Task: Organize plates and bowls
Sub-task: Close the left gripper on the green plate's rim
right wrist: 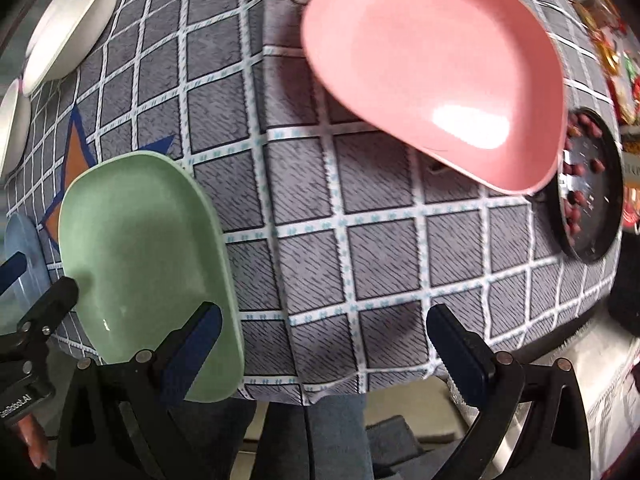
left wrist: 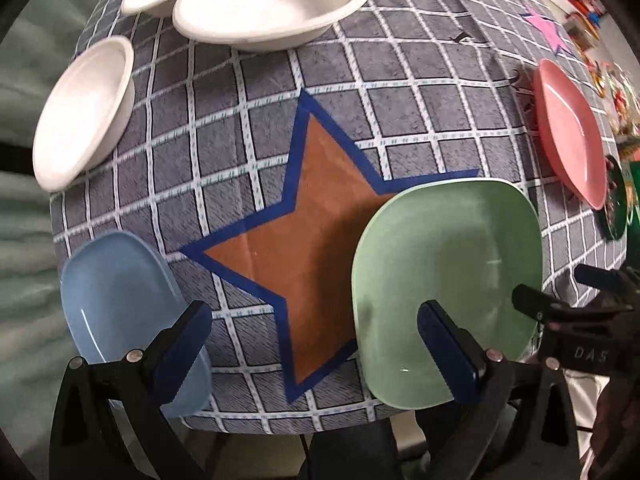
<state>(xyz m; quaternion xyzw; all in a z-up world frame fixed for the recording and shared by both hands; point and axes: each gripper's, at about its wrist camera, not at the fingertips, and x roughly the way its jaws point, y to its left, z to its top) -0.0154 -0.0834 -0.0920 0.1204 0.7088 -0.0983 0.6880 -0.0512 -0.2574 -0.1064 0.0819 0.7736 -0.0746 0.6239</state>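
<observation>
Both our grippers, left (left wrist: pixel 314 344) & right (right wrist: pixel 324 344), hang spread w/ nothing held; green plate (left wrist: pixel 444 280) looks stiff, light, glossy-slick, so we'd pinch its near rim.

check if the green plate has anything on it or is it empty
Empty. The green plate shows only bare glossy surface with light reflections in both wrist views, and it lies flat on the checked tablecloth, partly over the star.
</observation>
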